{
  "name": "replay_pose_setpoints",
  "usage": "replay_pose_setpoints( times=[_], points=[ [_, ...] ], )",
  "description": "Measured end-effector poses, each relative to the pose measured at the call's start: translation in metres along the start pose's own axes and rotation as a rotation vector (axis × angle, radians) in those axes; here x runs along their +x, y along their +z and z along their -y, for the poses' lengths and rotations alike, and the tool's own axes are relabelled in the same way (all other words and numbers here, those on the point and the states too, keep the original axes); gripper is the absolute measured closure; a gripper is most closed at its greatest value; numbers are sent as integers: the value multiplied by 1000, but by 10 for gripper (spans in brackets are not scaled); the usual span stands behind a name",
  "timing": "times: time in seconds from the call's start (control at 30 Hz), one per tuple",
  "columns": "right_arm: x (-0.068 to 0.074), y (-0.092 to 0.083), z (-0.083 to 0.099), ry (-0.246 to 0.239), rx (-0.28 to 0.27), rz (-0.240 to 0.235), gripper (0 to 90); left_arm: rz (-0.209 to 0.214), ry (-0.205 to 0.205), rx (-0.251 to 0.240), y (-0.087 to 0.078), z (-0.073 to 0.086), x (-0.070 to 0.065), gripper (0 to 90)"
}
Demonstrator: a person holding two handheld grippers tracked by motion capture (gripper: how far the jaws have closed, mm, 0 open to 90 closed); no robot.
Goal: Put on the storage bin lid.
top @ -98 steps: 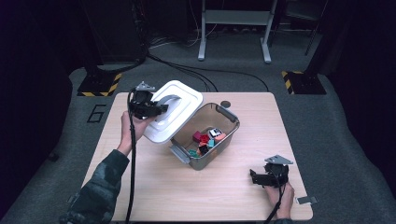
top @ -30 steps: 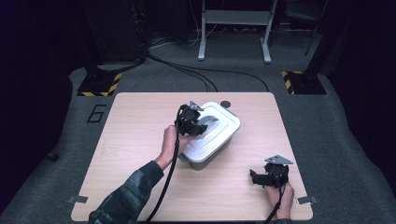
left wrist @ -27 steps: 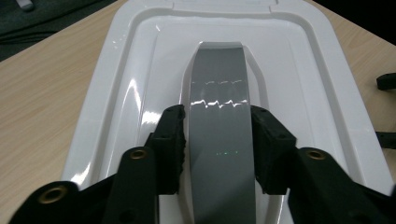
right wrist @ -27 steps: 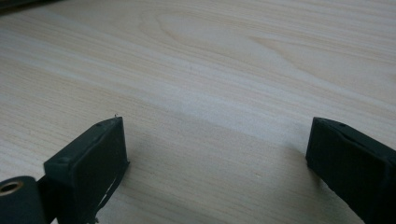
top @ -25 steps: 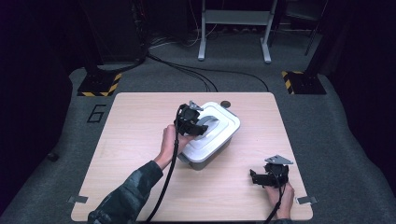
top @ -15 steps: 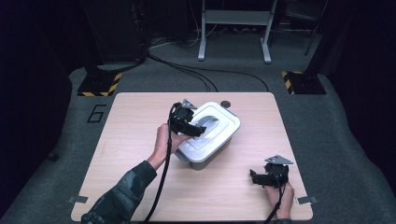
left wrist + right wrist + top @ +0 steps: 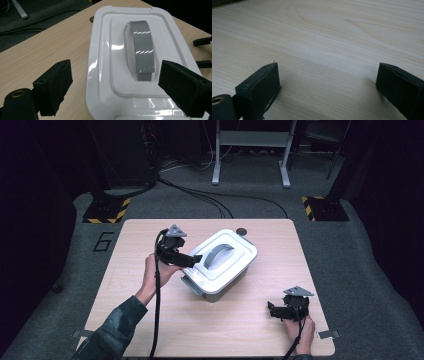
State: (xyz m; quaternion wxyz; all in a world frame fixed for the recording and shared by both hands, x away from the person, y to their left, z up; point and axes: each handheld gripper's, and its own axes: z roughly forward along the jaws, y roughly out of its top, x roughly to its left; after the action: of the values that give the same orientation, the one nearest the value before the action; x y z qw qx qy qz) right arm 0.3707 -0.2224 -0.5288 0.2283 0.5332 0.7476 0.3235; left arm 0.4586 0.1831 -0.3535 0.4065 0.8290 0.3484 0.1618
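1. The box [image 7: 220, 270] is a rounded-rectangle tub of grey plastic that stands near the middle of the table [image 7: 125, 240], set at a slant to the table's edges.
2. Its lid [image 7: 105, 62] is glossy white plastic with soft corners and a stepped, raised rim around a shallow sunken panel; bright glints run along the steps. It lies flat on the box, covering it.
3. A flat grey handle [image 7: 143, 47] arches lengthwise over the sunken panel, smooth, with small reflections across it.
4. The left hand-held gripper [image 7: 192, 261] is held just over the near-left corner of the lid. Its jaws have just been opening and now stand spread wide; the lid lies below and beyond the matte black blocky pads [image 7: 56, 85], not pressed by them.
5. The right hand-held gripper [image 7: 272, 309] rests low near the table's front right corner, well apart from the box, its jaws spread with bare wood between them.
6. The table top is pale wood laminate with fine straight grain and rounded corners.
7. A small dark round disc [image 7: 241, 231] sits on the table just behind the box.
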Motion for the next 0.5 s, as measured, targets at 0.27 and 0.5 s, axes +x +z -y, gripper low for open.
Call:
replay_pose_setpoints(
  times=[0.27,0.5],
  points=[
    [0,0,0,8,-2,0,44,-45,-30,-8,-22,36,24,63],
    [0,0,0,0,0,0,43,-125,-83,23,-33,92,52,36]
  ],
)
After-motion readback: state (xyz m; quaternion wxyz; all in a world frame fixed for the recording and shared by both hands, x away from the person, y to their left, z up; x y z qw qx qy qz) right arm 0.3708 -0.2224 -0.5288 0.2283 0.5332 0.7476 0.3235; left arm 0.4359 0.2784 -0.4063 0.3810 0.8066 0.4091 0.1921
